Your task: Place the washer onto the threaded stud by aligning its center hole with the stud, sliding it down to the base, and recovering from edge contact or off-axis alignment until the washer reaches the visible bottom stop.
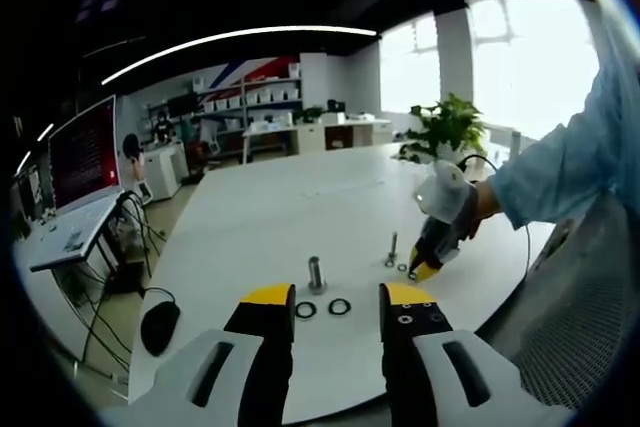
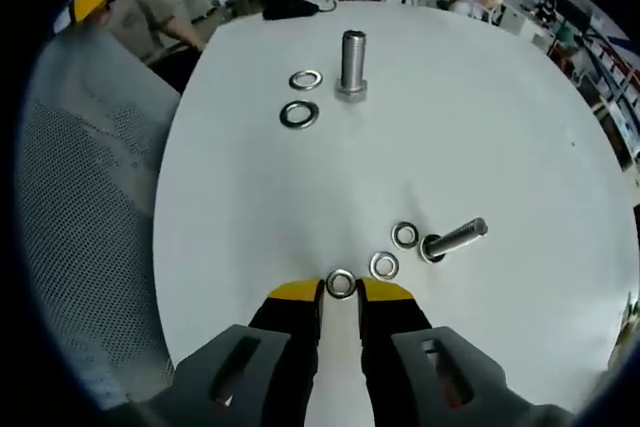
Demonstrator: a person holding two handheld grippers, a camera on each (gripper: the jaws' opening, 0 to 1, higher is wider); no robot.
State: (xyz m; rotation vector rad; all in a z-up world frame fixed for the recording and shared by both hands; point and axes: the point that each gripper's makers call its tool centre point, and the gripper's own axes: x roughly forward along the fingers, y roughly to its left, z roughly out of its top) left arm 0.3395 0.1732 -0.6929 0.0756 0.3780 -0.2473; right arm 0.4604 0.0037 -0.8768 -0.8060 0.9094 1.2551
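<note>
- The left gripper (image 1: 337, 309) is seen with two black jaws capped in yellow, rising out of pale grey moulded housings.
- A dark oblong slot is cut into each grey housing, and small round screw holes are seen on the right jaw below its yellow cap.
- The right gripper (image 2: 341, 292) is built alike: yellow-tipped black jaws on grey slotted housings.
- In the left gripper view, the right gripper (image 1: 424, 269) is seen with a white rounded body and a yellow tip.
- A light blue sleeve (image 1: 575, 152) is worn.
</note>
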